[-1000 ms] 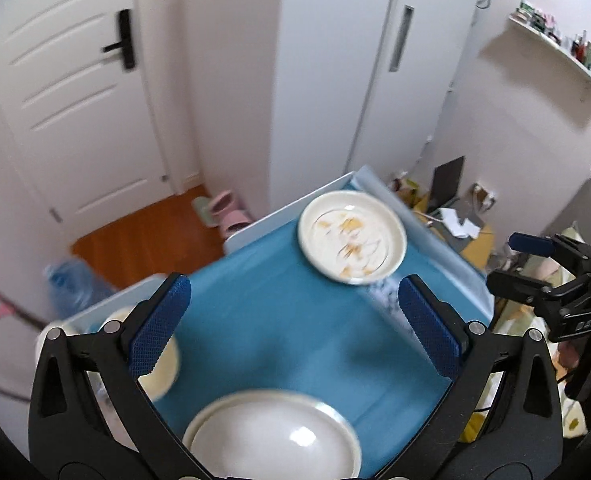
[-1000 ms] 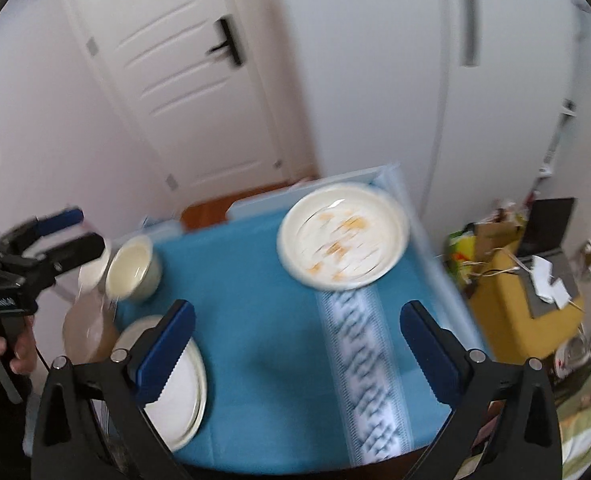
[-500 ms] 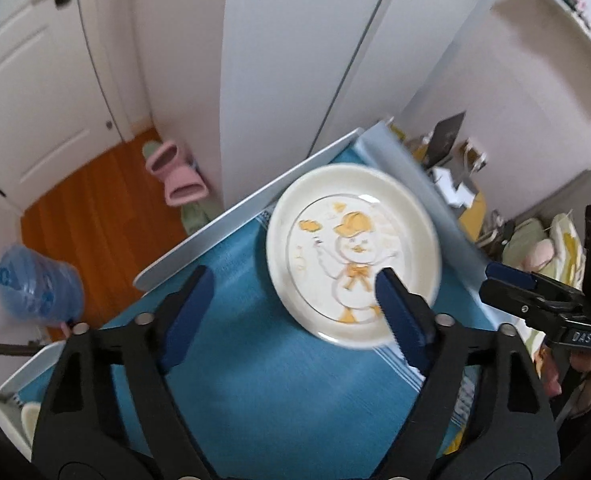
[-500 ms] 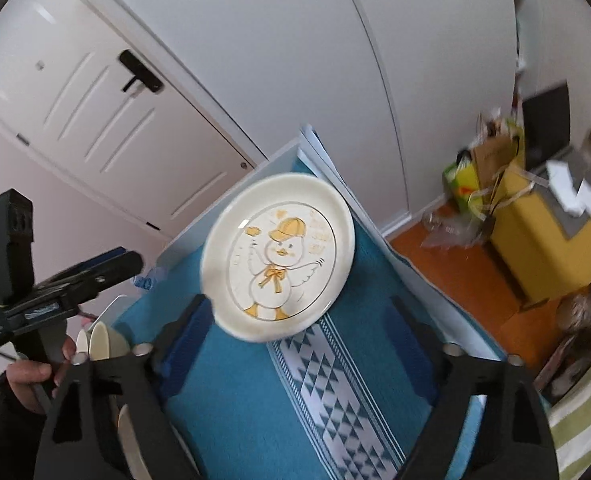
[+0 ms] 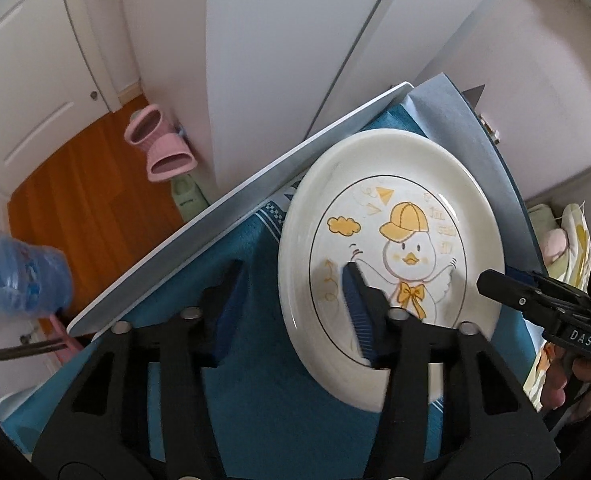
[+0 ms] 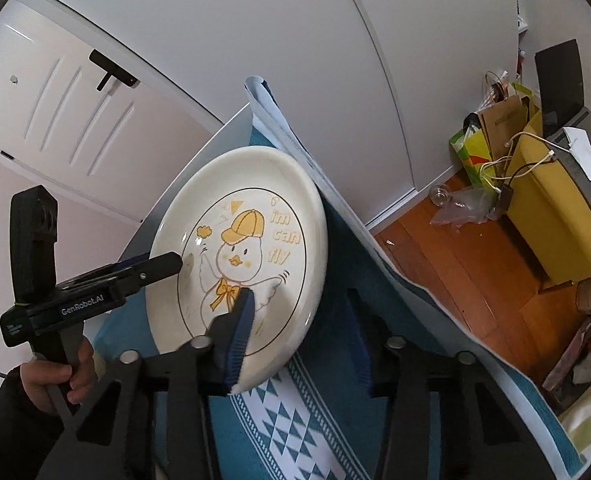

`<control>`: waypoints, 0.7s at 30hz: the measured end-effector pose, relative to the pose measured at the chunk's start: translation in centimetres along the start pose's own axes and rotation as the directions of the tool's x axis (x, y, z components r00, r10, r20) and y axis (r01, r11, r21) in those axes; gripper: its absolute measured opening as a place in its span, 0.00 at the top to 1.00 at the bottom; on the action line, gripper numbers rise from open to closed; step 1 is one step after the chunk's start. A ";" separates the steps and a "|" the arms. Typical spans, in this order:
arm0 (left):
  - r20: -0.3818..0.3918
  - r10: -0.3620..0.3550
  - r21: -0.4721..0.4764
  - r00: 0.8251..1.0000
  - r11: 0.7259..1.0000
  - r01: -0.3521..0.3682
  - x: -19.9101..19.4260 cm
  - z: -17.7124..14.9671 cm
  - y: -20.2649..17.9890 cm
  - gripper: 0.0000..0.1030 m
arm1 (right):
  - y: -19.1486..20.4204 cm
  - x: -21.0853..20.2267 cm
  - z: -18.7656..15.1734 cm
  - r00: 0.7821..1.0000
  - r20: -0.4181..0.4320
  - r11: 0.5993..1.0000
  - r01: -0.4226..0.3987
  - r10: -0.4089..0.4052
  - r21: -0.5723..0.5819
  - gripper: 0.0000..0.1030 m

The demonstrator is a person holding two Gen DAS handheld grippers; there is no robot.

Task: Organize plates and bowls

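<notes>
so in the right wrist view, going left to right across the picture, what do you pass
door handle → duck plate → brown paper bag → yellow box

Lived-in home, small room. White panelled door (image 6: 55, 92) w/ black handle, white wardrobe (image 5: 287, 48), wood floor (image 5: 83, 192). Pink slippers (image 5: 161, 148) by wall, blue water jug (image 5: 23, 276) on floor. Table (image 5: 215, 216) w/ blue cloth, duck-print plate (image 5: 395, 240). Paper bags (image 6: 495, 132), yellow box (image 6: 563, 208) w/ cables.
</notes>
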State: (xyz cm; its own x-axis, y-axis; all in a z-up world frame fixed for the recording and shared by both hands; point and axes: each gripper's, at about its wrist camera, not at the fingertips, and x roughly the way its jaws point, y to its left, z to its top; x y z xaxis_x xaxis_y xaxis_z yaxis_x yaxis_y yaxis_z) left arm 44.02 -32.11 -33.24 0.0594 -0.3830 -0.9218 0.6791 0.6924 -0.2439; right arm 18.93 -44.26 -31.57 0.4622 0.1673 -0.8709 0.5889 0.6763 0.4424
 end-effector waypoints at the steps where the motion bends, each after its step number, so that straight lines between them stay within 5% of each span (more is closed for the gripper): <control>1: 0.003 -0.001 -0.001 1.000 1.000 0.001 0.1 0.1 0.0 0.65 | -0.1 0.1 0.1 1.000 0.001 1.000 0.000 0.000 0.001 0.68; 4: 0.005 -0.001 0.001 1.000 1.000 0.001 0.4 0.4 0.2 0.86 | -0.1 0.5 0.3 1.000 -0.002 1.000 -0.003 0.003 -0.009 0.77; 7: 0.009 -0.007 0.002 1.000 1.000 0.007 0.4 0.5 0.2 0.86 | 0.1 1.0 0.2 1.000 -0.001 0.999 0.022 -0.022 -0.026 0.86; 21: 0.071 0.030 0.014 0.997 0.999 -0.031 -3.6 -0.2 -1.5 0.86 | 1.2 -0.8 0.1 0.999 0.031 0.991 0.043 -0.039 -0.128 0.86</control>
State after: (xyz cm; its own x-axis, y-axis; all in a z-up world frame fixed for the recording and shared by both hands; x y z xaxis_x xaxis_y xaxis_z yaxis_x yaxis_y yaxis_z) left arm 42.67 -31.67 -29.66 0.1316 -0.4048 -0.9049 0.6871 0.6952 -0.2111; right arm 19.31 -43.66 -30.35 0.4590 0.1185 -0.8805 0.5181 0.7694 0.3736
